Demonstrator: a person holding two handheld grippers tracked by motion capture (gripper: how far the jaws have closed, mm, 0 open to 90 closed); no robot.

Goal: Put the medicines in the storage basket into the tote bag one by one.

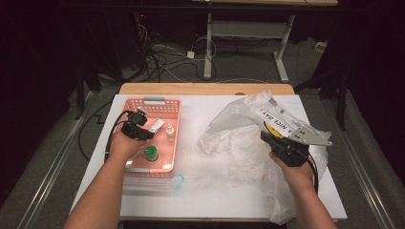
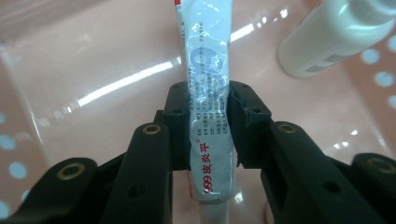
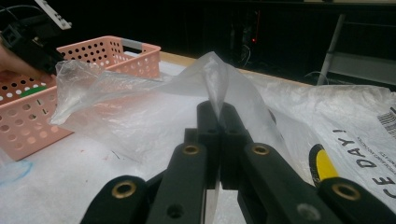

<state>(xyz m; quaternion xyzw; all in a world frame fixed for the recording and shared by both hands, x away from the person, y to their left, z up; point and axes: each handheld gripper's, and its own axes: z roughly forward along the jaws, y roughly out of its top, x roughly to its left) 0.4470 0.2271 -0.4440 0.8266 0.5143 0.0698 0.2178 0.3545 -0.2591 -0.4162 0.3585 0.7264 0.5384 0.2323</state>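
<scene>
Left gripper view showed the left gripper [image 2: 209,126] clamped on an ointment tube [image 2: 208,93] in the pink basket [image 1: 175,125], the pick-up step, while the right gripper [image 3: 219,126] pinched the plastic bag [image 3: 154,100] shut-jawed; next, I judged, lift the tube across into it.

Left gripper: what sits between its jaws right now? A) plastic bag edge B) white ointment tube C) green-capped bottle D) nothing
B: in the left gripper view the left gripper has its pads pressed on both sides of the white ointment tube, over the floor of the pink basket.
</scene>
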